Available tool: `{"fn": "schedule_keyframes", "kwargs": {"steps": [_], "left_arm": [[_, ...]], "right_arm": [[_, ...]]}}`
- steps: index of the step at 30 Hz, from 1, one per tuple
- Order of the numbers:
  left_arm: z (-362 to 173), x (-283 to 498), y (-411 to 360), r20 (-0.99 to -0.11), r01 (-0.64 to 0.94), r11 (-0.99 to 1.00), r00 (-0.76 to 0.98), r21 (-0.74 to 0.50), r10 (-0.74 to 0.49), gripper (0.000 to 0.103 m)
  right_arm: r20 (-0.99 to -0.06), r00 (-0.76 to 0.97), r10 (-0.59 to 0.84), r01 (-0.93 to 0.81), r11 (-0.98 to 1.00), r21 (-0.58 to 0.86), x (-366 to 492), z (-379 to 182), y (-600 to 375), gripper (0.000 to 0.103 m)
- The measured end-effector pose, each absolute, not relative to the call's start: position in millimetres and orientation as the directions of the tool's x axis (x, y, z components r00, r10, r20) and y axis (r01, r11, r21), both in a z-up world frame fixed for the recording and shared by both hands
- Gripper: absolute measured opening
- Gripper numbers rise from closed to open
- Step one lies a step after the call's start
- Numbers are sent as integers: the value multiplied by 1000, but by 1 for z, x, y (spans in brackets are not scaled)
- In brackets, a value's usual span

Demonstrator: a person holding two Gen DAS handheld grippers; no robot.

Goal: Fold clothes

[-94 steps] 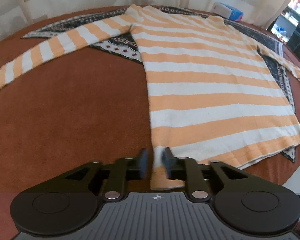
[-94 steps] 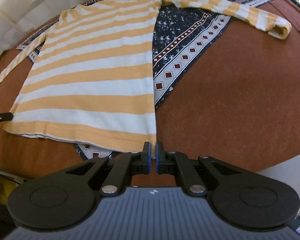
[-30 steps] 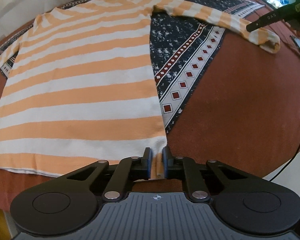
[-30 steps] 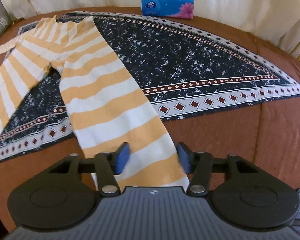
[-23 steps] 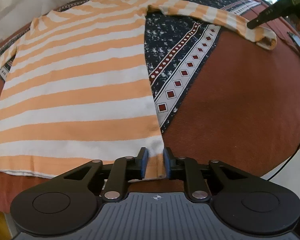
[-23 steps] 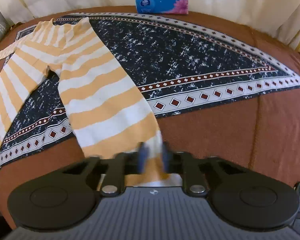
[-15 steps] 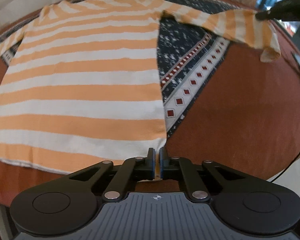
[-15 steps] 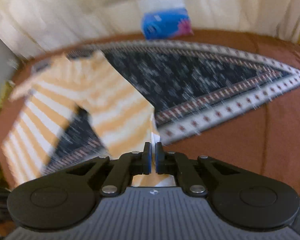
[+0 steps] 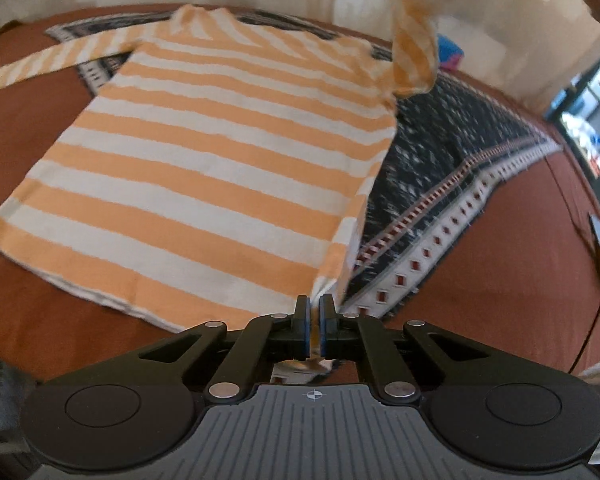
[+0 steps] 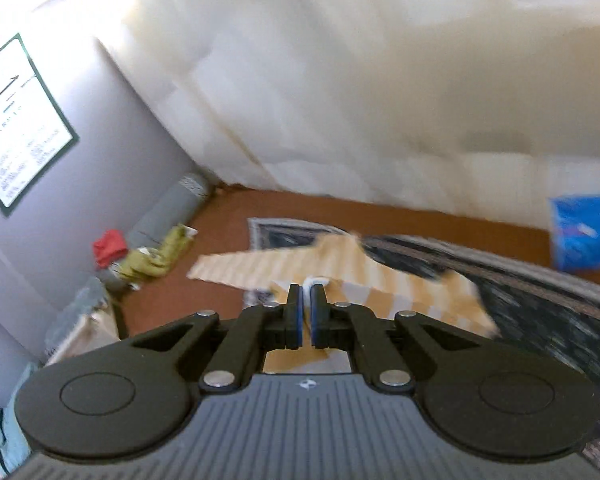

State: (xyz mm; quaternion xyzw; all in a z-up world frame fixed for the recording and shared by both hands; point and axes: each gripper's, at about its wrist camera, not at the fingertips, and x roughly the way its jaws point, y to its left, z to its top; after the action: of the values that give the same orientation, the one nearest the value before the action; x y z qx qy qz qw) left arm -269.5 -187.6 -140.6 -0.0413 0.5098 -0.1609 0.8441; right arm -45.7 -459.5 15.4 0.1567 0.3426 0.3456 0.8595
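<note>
Your right gripper [image 10: 306, 294] has come up fast: a second ago its jaws stood wide apart over the sleeve lying flat, and now they are clamped on the sleeve's end, with pale cloth pinched between the blue pads. In the left wrist view that sleeve [image 9: 414, 36] now hangs in the air above the shirt's far shoulder, where half a second ago it only just cleared the patterned cloth. Your right camera has swung off the cloth and looks at the white curtain [image 10: 360, 80] and the grey wall.

Your left gripper [image 9: 315, 307] has its jaws together on the near hem corner of the striped shirt [image 9: 204, 168], as it did half a second ago, and the view has rolled, so the shirt now runs up and to the left. The shirt's body lies flat on the brown bed [image 9: 480, 280], partly over the dark patterned cloth [image 9: 440, 152]; its other sleeve [image 9: 60, 56] stretches out flat to the far left.

As for writing: a framed sheet [image 10: 18, 120] hangs on the grey wall, its lines too blurred to read. The blue tissue pack [image 10: 584, 232] at the right edge shows print, but the motion smear leaves it unreadable
</note>
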Motion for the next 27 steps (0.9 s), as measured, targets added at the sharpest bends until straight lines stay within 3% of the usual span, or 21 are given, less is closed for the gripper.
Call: {"fn": "schedule_keyframes", "kwargs": {"steps": [11, 24, 25, 27], "left_arm": [[-160, -250, -128, -840, 207, 911, 356, -357, -410, 0], [-177, -238, -116, -845, 280, 874, 261, -396, -467, 1], [-178, -238, -116, -845, 287, 872, 255, -397, -469, 3], [-179, -238, -115, -842, 293, 864, 244, -409, -481, 19]], "right_arm": [[-557, 441, 704, -515, 707, 485, 42, -18, -296, 4], [-632, 415, 654, -432, 753, 496, 78, -65, -252, 5], [-637, 417, 648, -423, 759, 496, 79, -69, -252, 5], [-651, 419, 633, -410, 771, 486, 81, -75, -250, 5]]}}
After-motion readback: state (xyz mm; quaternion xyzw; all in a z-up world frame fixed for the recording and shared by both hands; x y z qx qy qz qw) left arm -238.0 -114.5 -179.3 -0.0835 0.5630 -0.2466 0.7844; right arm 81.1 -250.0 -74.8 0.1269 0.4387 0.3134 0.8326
